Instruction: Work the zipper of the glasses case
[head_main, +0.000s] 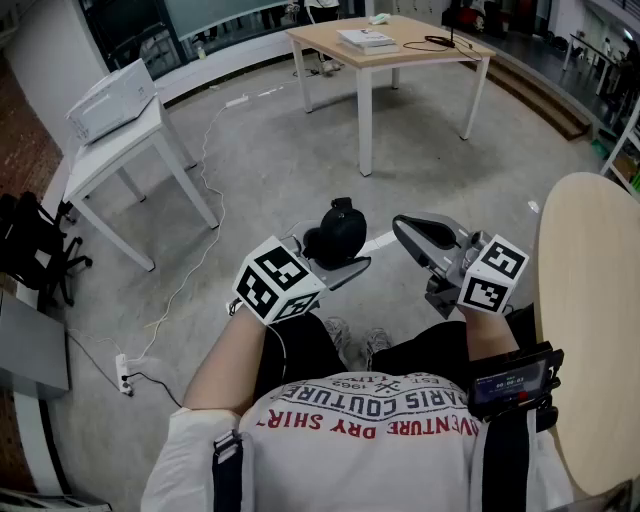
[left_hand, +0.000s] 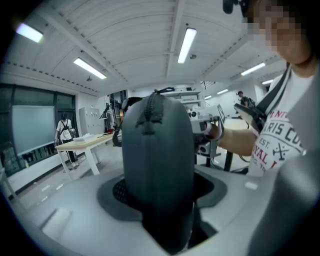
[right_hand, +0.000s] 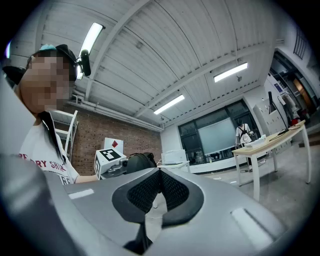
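Note:
The black glasses case (head_main: 335, 232) is held in the air above the person's lap, clamped upright in my left gripper (head_main: 338, 256). In the left gripper view the case (left_hand: 157, 165) fills the space between the jaws, its zipper seam running up the middle to the pull (left_hand: 150, 109) at the top. My right gripper (head_main: 402, 230) hovers just right of the case, apart from it. Its jaws are shut with nothing between them (right_hand: 160, 176). From the right gripper view the case (right_hand: 140, 161) sits beside the left marker cube (right_hand: 109, 155).
A round wooden tabletop (head_main: 592, 300) is close on the right. A white table carrying a printer (head_main: 110, 100) stands at the left, with a black chair (head_main: 30, 250) and a power strip with cable (head_main: 123, 373) on the floor. A wooden table (head_main: 390, 48) stands far ahead.

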